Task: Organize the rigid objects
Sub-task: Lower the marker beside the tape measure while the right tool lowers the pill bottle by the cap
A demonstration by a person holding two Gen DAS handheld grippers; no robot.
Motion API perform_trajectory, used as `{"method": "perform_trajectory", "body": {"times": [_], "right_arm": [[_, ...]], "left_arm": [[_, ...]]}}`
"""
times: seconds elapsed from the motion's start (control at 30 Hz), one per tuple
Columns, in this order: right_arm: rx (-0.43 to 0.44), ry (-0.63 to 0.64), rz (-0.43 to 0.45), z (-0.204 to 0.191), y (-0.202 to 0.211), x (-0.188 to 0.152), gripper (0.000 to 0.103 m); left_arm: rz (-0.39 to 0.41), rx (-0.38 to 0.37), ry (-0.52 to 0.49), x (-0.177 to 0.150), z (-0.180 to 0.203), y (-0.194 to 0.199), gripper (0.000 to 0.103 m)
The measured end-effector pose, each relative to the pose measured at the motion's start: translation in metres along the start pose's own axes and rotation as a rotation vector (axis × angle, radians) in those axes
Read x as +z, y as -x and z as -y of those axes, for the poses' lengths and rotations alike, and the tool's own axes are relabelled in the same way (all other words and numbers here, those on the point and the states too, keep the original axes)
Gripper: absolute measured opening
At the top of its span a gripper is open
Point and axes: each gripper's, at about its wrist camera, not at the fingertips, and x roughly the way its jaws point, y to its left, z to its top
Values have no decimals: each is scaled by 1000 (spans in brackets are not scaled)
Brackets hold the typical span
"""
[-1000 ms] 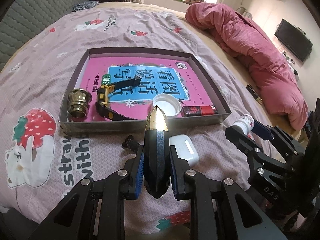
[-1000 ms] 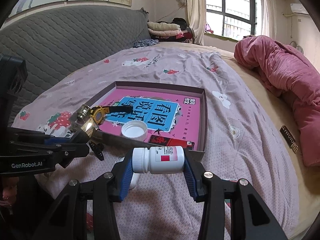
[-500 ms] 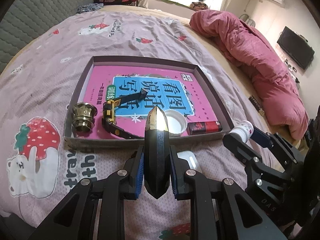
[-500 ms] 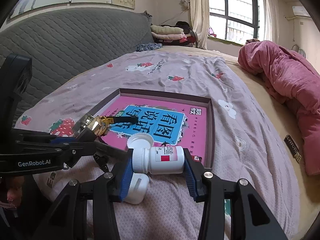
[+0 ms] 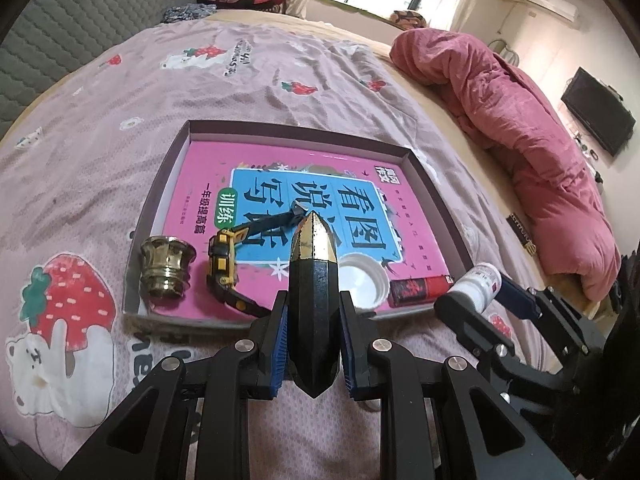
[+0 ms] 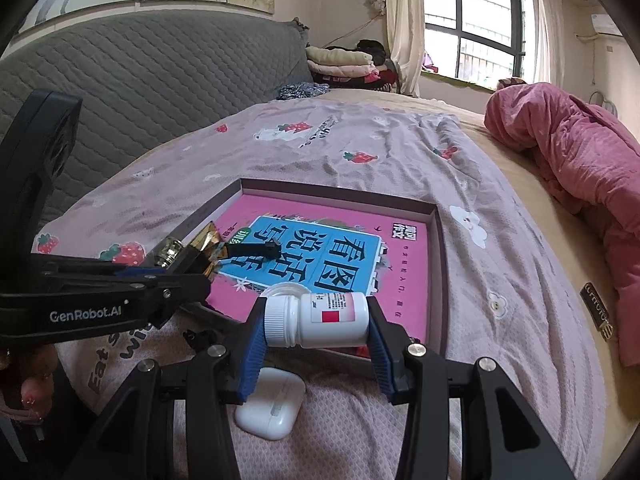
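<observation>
My left gripper [image 5: 313,332] is shut on a black faceted object with a gold tip [image 5: 314,280], held above the near edge of the shallow box [image 5: 420,168]. My right gripper [image 6: 316,342] is shut on a white pill bottle [image 6: 316,320], held sideways over the box's near right corner; the bottle also shows in the left wrist view [image 5: 478,286]. In the box, on a pink book [image 5: 280,168], lie a brass cup [image 5: 166,266], a yellow and black watch [image 5: 224,264], a white lid [image 5: 364,278] and a red tube [image 5: 420,290].
A white earbud case [image 6: 270,410] and a small black piece [image 6: 202,338] lie on the strawberry bedsheet [image 5: 120,80] in front of the box. A pink quilt [image 5: 520,120] is heaped at the right. A grey headboard [image 6: 160,68] stands at the left. Folded clothes [image 6: 344,64] are stacked far back.
Both grippers have risen and moved forward toward the box with their objects. The earbud case has dropped below the right gripper's view and out of the left view.
</observation>
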Motion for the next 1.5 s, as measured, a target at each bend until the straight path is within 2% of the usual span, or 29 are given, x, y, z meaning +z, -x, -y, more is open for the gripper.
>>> {"method": "perform_trajectory", "body": {"times": [0.53,0.7,1.13,1.5], "right_arm": [[-5,24,-44,-3,-35,9,46],[-42,119,-52,-13,-42,10,46],[-42,205,-94,-25,-66,13,46],[-16,225,-128,-29,-75,8,46]], "left_arm": [[-19,5,-1,12,0,-21,23],[-22,3,-1,16,-1,-26,23],[-54,1,8,16,-6,-35,23],[-77,5,12,18,-7,-46,23]]}}
